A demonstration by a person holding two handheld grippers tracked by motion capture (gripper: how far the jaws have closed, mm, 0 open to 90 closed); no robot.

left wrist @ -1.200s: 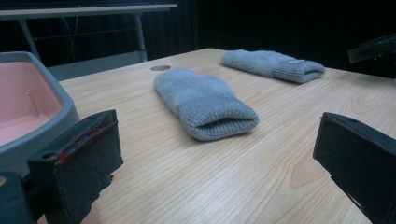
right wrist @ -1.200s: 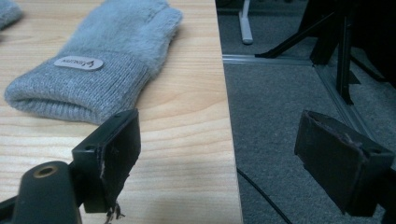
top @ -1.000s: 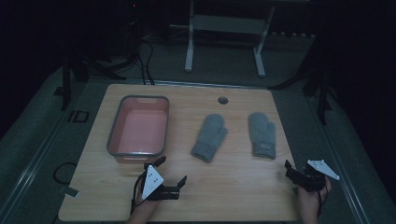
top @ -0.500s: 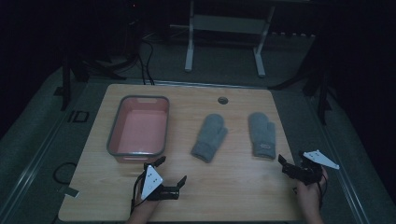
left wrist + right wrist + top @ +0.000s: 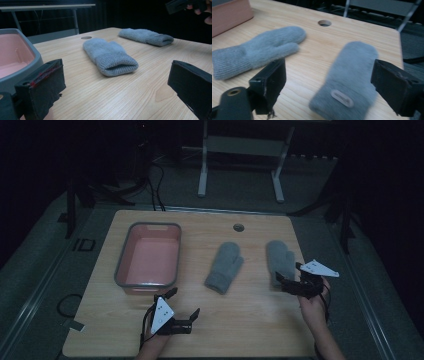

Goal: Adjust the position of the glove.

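Two grey knit mittens lie flat on the wooden table. The middle mitten (image 5: 224, 266) (image 5: 110, 56) (image 5: 259, 53) points its cuff toward me. The right mitten (image 5: 280, 259) (image 5: 147, 36) (image 5: 352, 75) carries a small label near its cuff. My right gripper (image 5: 288, 274) (image 5: 329, 75) is open, its jaws straddling that cuff just above it, with nothing held. Near the front edge, my left gripper (image 5: 184, 301) (image 5: 116, 75) sits open and empty, facing the middle mitten from a short way off. The right gripper (image 5: 180, 5) also shows at the top right of the left gripper view.
A pink bin with a grey rim (image 5: 120, 270) (image 5: 30, 52) (image 5: 229, 12) stands at the table's left, just beyond the left gripper. A round cable hole (image 5: 238, 227) (image 5: 324, 23) is near the far edge. Stands and cables fill the dark floor behind.
My right gripper has moved forward and left from the table's right front corner up to the right mitten's cuff. The left gripper and both mittens have stayed put.
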